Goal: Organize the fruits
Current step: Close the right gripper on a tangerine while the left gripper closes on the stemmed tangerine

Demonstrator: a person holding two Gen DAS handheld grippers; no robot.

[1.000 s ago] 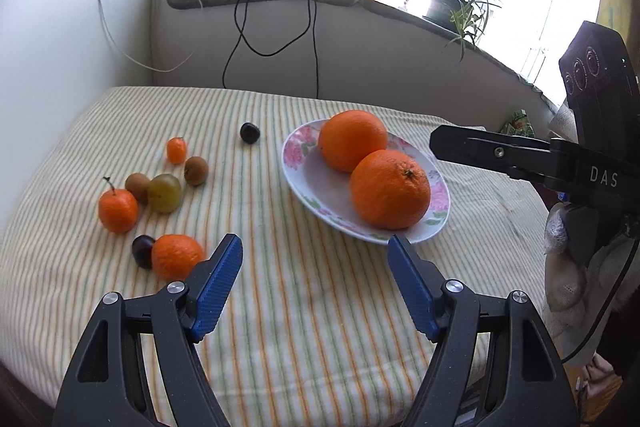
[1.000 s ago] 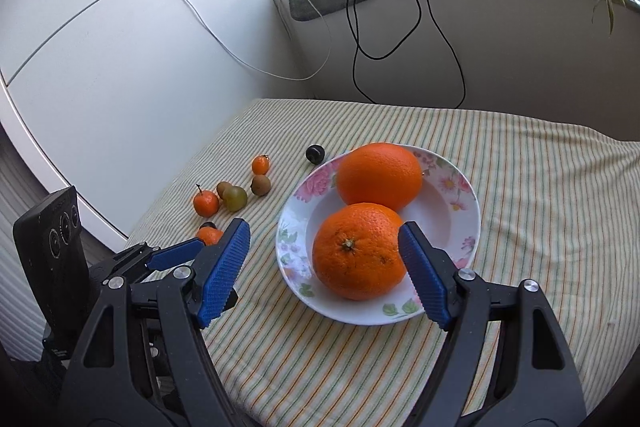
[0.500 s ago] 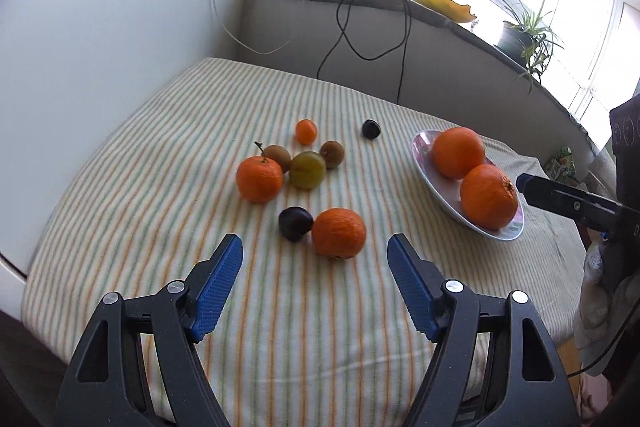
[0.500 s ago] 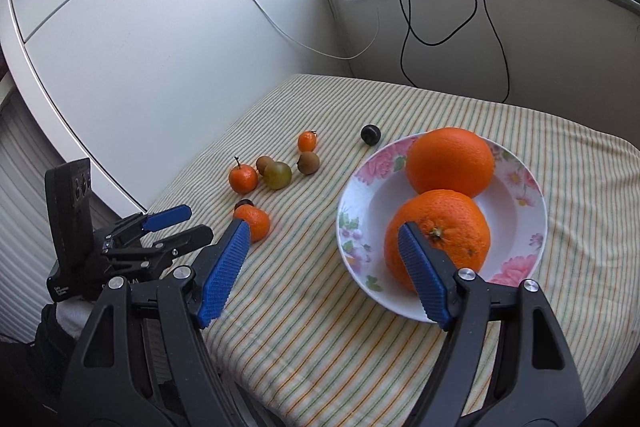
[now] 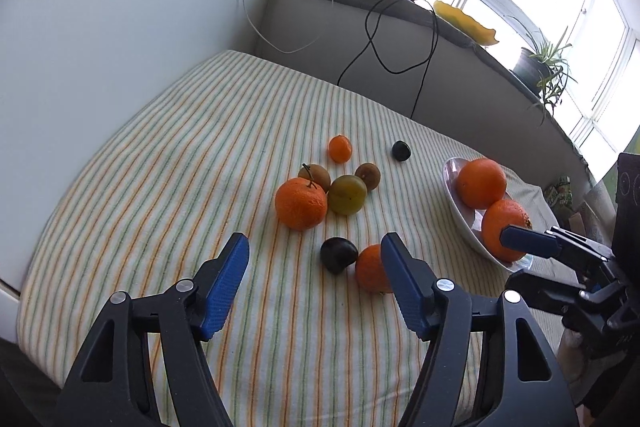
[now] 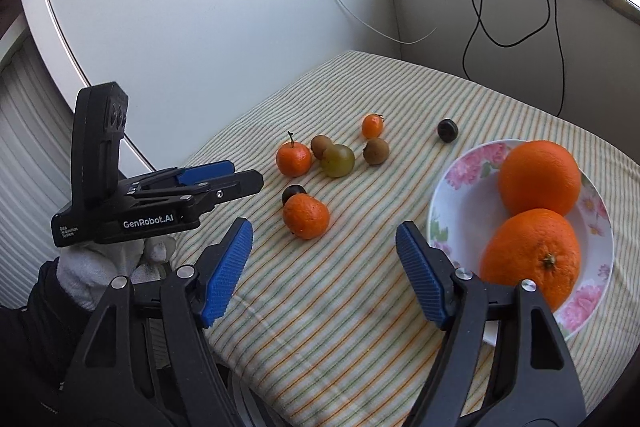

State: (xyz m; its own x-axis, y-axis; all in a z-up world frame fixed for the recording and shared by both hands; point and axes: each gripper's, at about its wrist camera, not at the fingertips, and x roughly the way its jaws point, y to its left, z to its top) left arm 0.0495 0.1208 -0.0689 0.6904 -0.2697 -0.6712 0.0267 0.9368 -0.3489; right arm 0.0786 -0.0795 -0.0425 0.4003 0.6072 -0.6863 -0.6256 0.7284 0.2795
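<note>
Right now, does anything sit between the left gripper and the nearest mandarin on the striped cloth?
Nothing visible blocks it. The left gripper has bare cloth ahead of its closing, empty jaws; the nearest mandarin lies just beyond, partly behind one finger in this view. A dark plum sits right beside the mandarin, crowding that side.

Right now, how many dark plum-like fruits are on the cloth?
2. One dark fruit sits alone at the far side, near the plate. The other dark fruit touches the near mandarin, partly hidden behind it in the right wrist view. No others visible.
</note>
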